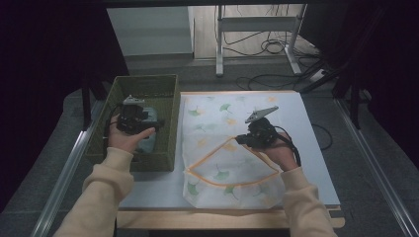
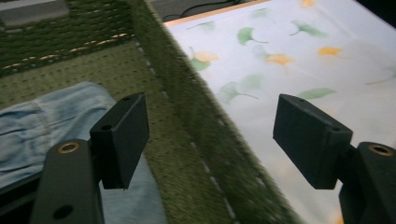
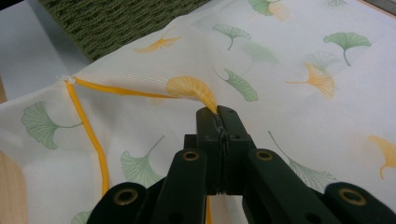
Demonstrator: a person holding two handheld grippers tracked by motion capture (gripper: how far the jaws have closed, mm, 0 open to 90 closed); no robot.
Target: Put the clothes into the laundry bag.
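Landmark: I place everything against the green woven basket standing on the left part of the table.
Laundry bag: the white mesh bag with ginkgo leaves and an orange-edged opening lies flat just to the right of the basket, its near end closest to me, its left side beside the basket wall.
Right gripper: my right gripper sits over the bag's middle, well to the right of the basket. In the right gripper view its jaws are pressed together, pinching the orange edge of the bag's opening and lifting it a little off the layer beneath.
Left gripper: my left gripper hangs over the basket's inside, close to its right wall. In the left gripper view its jaws stand wide apart with nothing between them.
Blue garment: a pale blue denim piece lies on the basket floor, under the left jaw.
Beyond: a metal stand and cables lie on the floor past the basket's far end.
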